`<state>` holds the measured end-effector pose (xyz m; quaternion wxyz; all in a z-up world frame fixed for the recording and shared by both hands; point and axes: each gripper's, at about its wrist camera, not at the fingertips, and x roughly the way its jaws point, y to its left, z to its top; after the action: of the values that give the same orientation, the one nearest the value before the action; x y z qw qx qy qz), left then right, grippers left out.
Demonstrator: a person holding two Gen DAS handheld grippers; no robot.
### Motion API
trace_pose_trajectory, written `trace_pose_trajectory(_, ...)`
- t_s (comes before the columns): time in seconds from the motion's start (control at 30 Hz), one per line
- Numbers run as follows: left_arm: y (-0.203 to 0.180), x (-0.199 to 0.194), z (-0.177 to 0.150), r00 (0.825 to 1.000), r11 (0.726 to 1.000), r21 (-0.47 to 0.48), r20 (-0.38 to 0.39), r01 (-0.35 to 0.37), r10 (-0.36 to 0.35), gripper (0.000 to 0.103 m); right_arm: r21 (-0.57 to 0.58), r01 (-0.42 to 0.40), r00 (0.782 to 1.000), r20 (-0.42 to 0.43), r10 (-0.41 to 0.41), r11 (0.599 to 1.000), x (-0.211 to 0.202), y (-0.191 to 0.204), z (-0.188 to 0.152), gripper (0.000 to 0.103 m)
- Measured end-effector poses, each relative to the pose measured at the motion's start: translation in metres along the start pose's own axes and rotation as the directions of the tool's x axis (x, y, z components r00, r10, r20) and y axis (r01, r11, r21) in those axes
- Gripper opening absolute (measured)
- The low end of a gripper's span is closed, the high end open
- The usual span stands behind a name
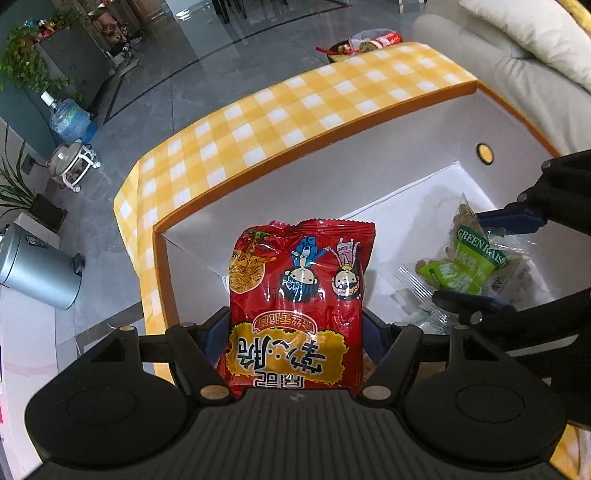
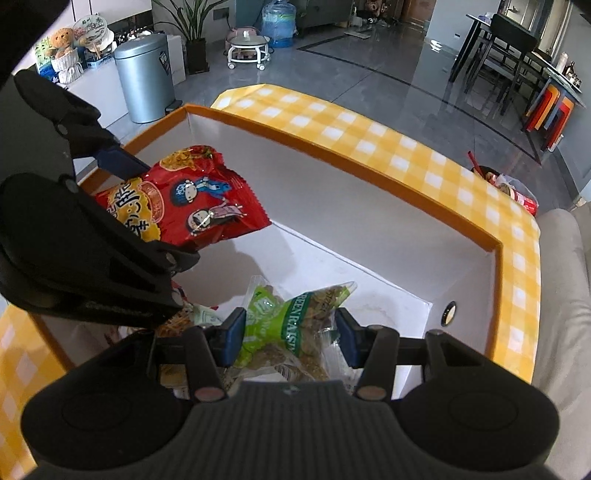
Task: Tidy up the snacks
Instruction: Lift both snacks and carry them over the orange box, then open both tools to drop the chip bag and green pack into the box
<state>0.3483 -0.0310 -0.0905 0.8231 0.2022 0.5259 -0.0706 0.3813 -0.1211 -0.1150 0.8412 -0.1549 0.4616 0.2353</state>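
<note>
Snacks are going into a big white box with an orange rim. One red noodle snack bag is held up in the air over the box, at about 9 o'clock in the right wrist view. The left gripper has it pinched between its blue pads, low on the bag, so the top sticks up free. The bag looks puffy, shiny and very light. I think it is crunchy inside, so a hard squeeze could crush it. The shiny skin may slide, so a hold near the middle or at the flat sealed edge seems best.

Lower down, on the box floor, lies a green raisin bag. It looks soft and lumpy, and its clear plastic is crinkly. The right gripper has its two blue pads on each side of this bag. The pads are set fairly wide. I cannot tell if they are touching the bag or just beside it. A few more small packets lie under the left gripper at about 8 o'clock, but they are partly hidden.

Around the box is a yellow checked cloth. A pale sofa is at 3 o'clock. Far off on the gray floor stand a silver bin and a blue water jug.
</note>
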Motion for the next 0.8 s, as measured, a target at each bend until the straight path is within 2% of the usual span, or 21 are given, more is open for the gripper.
trace_pose_trajectory(0.33,-0.005,0.009,0.002,0.999,1.0,0.0,-0.032,-0.015,0.015,0.086,0.008,-0.004,1.0,-0.011,0.004,1.0,0.006,-0.003,-0.001,0.053)
trace_pose_trajectory(0.67,0.001,0.001,0.0,1.0,0.999,-0.036,-0.028,0.01,-0.011,0.093,0.009,0.004,1.0,-0.015,-0.004,1.0,0.003,-0.001,-0.001,0.059)
trace_pose_trajectory(0.8,0.005,-0.007,-0.001,1.0,0.998,-0.057,-0.004,0.019,-0.02,0.094,0.012,0.019,1.0,0.002,-0.019,1.0,-0.003,0.001,0.001,0.068)
